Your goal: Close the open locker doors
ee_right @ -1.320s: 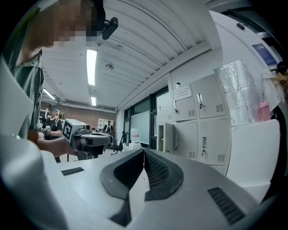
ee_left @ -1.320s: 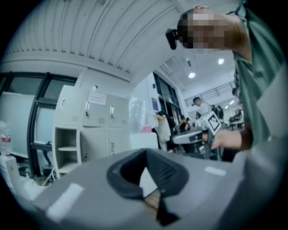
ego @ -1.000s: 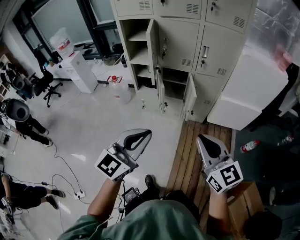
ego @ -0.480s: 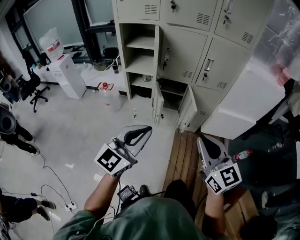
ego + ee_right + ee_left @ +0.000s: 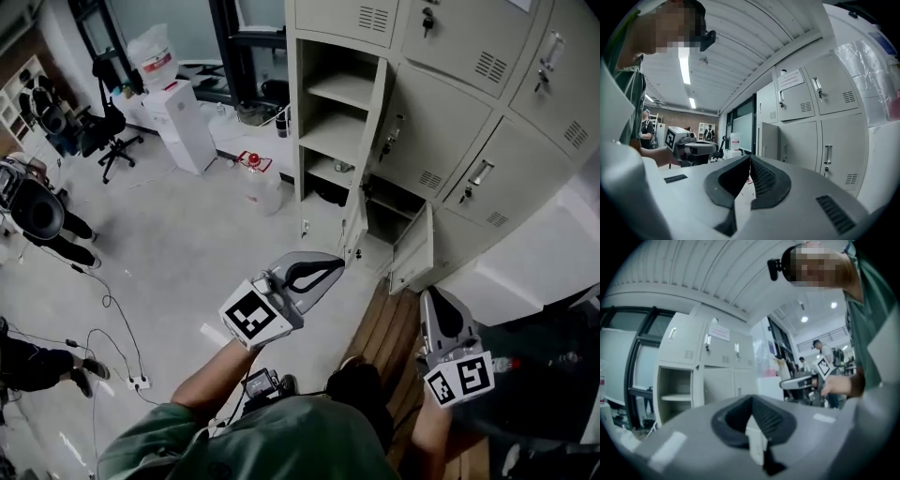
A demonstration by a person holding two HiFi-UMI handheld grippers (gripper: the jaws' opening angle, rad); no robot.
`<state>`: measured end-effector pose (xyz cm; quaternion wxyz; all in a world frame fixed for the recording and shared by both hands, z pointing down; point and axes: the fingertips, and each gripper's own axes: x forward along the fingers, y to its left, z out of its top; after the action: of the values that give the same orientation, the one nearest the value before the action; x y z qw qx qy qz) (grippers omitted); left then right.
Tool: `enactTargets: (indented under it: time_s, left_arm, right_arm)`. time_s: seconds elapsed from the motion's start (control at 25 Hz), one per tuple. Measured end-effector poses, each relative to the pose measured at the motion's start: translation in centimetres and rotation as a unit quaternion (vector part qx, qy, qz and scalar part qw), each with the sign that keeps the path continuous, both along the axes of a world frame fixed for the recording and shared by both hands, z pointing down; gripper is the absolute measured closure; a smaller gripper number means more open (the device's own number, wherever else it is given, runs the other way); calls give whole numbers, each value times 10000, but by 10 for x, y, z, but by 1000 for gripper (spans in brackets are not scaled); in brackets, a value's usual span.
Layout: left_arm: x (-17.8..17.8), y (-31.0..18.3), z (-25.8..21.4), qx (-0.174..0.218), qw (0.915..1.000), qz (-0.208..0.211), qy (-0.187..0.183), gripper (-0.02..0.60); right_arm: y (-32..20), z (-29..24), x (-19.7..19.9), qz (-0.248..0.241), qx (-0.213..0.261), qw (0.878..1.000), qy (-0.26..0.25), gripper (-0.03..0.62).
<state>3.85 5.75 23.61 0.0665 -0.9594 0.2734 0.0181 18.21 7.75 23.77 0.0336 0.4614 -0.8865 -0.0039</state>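
A cream locker bank [image 5: 469, 112] fills the upper right of the head view. One tall compartment with shelves [image 5: 336, 112] stands open, its door [image 5: 377, 112] seen edge-on. Below it a low compartment [image 5: 389, 220] is open, with two small doors [image 5: 354, 230] [image 5: 412, 251] swung out. My left gripper [image 5: 337, 264] is shut and empty, its tip just short of the left low door. My right gripper [image 5: 433, 298] is shut and empty, below the right low door. The open shelves [image 5: 675, 397] show in the left gripper view, an open door [image 5: 768, 139] in the right gripper view.
A water jug [image 5: 262, 186] and a white dispenser [image 5: 183, 122] stand left of the lockers. An office chair [image 5: 105, 131], people [image 5: 42, 216] and floor cables [image 5: 122, 361] lie further left. Wooden boards [image 5: 394, 328] are underfoot; a white cabinet [image 5: 525, 272] is to the right.
The head view has swung so the lockers sit further right and closer. My left gripper has come near the low open doors. Both grippers stay shut.
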Motion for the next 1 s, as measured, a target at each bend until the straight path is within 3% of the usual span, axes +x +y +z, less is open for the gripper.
enactTargets:
  time_s: [0.52,0.72,1.0]
  left_arm:
    - [44,-121,-12,-36,9949,-1003,-80,580]
    - [30,-145,1,-63,9932,-1151,-150,580]
    - [-5,-177,23,-182,9954,-912,-205,580]
  right_arm:
    - [-137,4,38,-832,-216,9963,40,588]
    - [-164,15,23,-901,-235,9956,63,588]
    - [-193,33,-29,-999,-259,9946,-83,586]
